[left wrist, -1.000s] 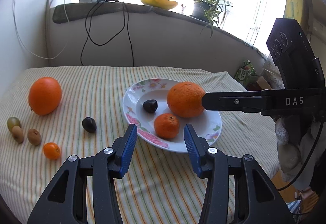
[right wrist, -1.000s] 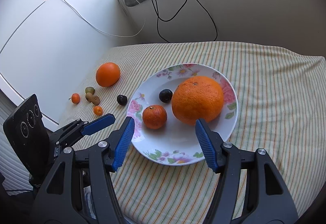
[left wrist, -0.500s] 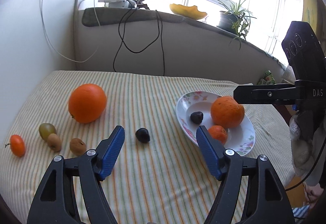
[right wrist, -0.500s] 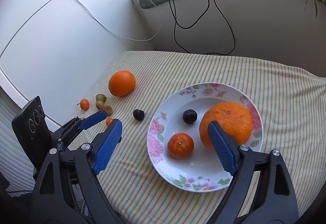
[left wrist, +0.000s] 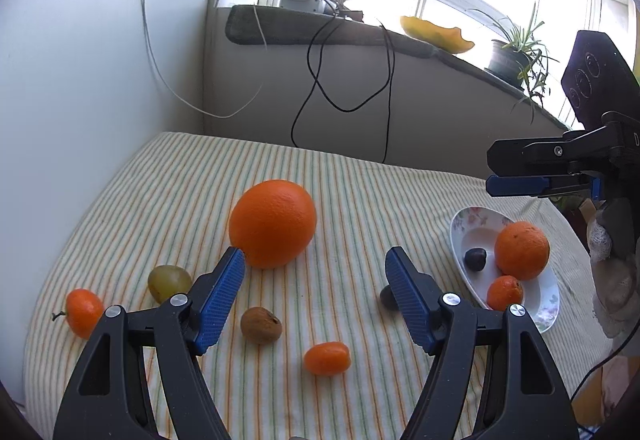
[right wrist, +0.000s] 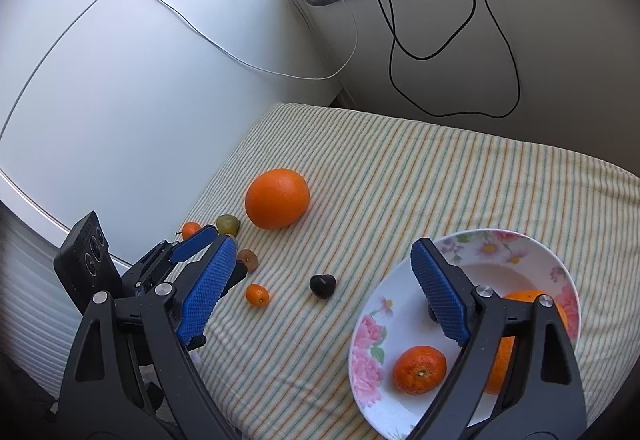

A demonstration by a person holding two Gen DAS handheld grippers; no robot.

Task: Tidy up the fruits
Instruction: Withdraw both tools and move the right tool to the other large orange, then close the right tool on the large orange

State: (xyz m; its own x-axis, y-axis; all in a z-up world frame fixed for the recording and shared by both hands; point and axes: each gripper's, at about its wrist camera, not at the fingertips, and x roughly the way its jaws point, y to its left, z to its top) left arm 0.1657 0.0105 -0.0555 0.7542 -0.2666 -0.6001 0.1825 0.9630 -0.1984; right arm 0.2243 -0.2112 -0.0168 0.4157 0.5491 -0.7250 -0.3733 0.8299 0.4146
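Note:
A large orange [left wrist: 273, 223] lies on the striped cloth just beyond my left gripper [left wrist: 315, 254], which is open and holds nothing. Near it lie a green fruit [left wrist: 169, 282], a brown kiwi [left wrist: 261, 325], two kumquats [left wrist: 327, 358] [left wrist: 83, 312] and a dark plum [right wrist: 322, 286]. The flowered plate [right wrist: 362, 336] at the right holds an orange [left wrist: 522, 250], a mandarin [right wrist: 419, 369] and a dark plum [left wrist: 475, 259]. My right gripper [right wrist: 322, 244] hovers at the plate's left edge. Its jaws are opening with nothing between them.
A white wall borders the table on the left. Behind it rises a grey ledge [left wrist: 304, 24] with a power strip, hanging cables, a yellow bowl and a potted plant. The table's front edge drops off close under both grippers.
Both grippers moved left, away from the plate and toward the loose fruits. Both pairs of jaws have spread wider. The fruit lies where it was.

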